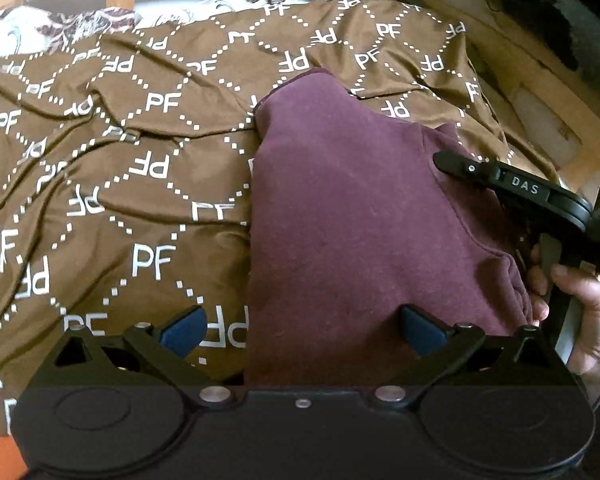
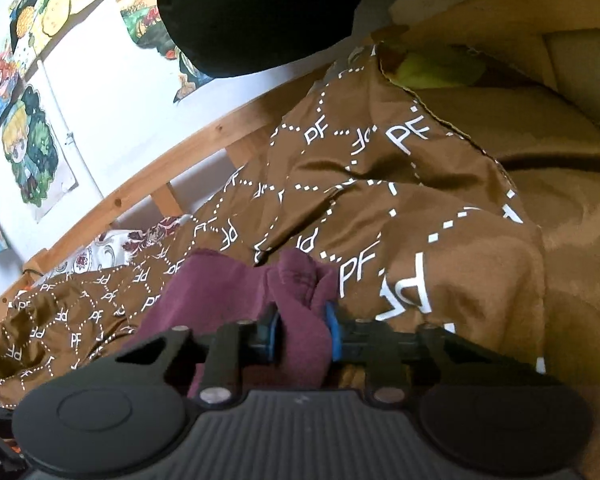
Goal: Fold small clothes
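Note:
A maroon garment (image 1: 352, 216) lies on a brown bedspread (image 1: 112, 168) printed with white "PF" letters. My left gripper (image 1: 300, 332) is open, its blue pads apart just over the garment's near left edge, holding nothing. My right gripper (image 2: 302, 334) is shut on a bunched fold of the maroon garment (image 2: 300, 280), lifting it slightly. In the left wrist view the right gripper (image 1: 512, 188) and the hand that holds it (image 1: 580, 308) are at the garment's right edge.
A wooden bed rail (image 2: 148, 184) runs along a white wall with cartoon posters (image 2: 28, 148). A floral sheet (image 1: 60, 28) shows at the far edge. A dark round object (image 2: 256, 12) hangs above. A tan blanket (image 2: 560, 220) lies to the right.

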### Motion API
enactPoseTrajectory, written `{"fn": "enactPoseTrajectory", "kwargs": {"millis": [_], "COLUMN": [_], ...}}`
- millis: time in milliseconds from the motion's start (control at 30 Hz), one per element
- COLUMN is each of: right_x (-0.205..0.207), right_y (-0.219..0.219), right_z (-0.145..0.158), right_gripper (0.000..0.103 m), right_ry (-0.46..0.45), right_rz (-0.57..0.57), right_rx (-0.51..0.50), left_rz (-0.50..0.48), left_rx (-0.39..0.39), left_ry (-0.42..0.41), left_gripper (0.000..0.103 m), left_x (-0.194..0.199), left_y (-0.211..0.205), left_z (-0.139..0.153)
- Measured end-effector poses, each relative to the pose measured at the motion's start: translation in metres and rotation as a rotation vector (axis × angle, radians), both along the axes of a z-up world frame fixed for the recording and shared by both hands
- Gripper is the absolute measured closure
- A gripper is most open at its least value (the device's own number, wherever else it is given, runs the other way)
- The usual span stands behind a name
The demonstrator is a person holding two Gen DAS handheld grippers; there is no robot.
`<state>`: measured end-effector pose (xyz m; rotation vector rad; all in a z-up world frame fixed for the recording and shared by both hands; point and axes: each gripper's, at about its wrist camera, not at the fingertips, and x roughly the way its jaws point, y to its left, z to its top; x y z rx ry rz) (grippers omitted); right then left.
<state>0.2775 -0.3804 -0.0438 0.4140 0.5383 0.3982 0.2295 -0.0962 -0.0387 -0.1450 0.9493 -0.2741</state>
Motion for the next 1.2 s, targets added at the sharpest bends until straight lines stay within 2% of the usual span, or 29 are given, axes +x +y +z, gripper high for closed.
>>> {"fn": "enactPoseTrajectory", "kwargs": {"millis": [100,133,200,267,367,467,667,867,1033,1200], "right_x": [-0.003,-0.005,-0.006,-0.010,-0.017,-0.027,-0.042,-0.019,0.018,0.056], "right_y": [0.003,0.003,0.004,0.006,0.013,0.022,0.054,0.113,0.180,0.252], "right_z": [0.001,0.002,0.003,0.006,0.014,0.029,0.082,0.123,0.124,0.104], "right_gripper": [0.084,0.085,0.087,0.088,0.089,0.090,0.091,0.091,0.091,0.091], "right_ry": [-0.015,-0.018,-0.023,-0.032,-0.059,-0.076,-0.154,-0.213,-0.210,-0.147], "right_rz": [-0.003,-0.007,-0.015,-0.024,-0.030,-0.021,0.029,0.104,0.186,0.260], "right_rx": [-0.012,-0.010,0.000,-0.004,-0.040,-0.050,-0.117,-0.121,-0.098,-0.102], "left_rz": [-0.048,-0.061,-0.078,-0.102,-0.112,-0.128,-0.105,0.002,0.122,0.227], "left_rx": [0.013,0.010,0.022,0.043,0.064,0.056,-0.002,-0.018,0.026,0.040], "left_ry": [-0.023,-0.024,-0.023,-0.026,-0.048,-0.065,-0.104,-0.174,-0.186,-0.139], "left_gripper": [0.013,0.021,0.027,0.045,0.065,0.071,0.075,0.075,0.074,0.074], "left_x": [-0.002,-0.003,-0.003,-0.004,-0.008,-0.014,-0.026,-0.036,-0.031,-0.018], "left_y": [-0.005,-0.007,-0.012,-0.016,-0.017,-0.013,0.010,0.068,0.126,0.177], "left_z": [0.006,0.008,0.012,0.015,0.023,0.028,0.045,0.070,0.074,0.052]}}
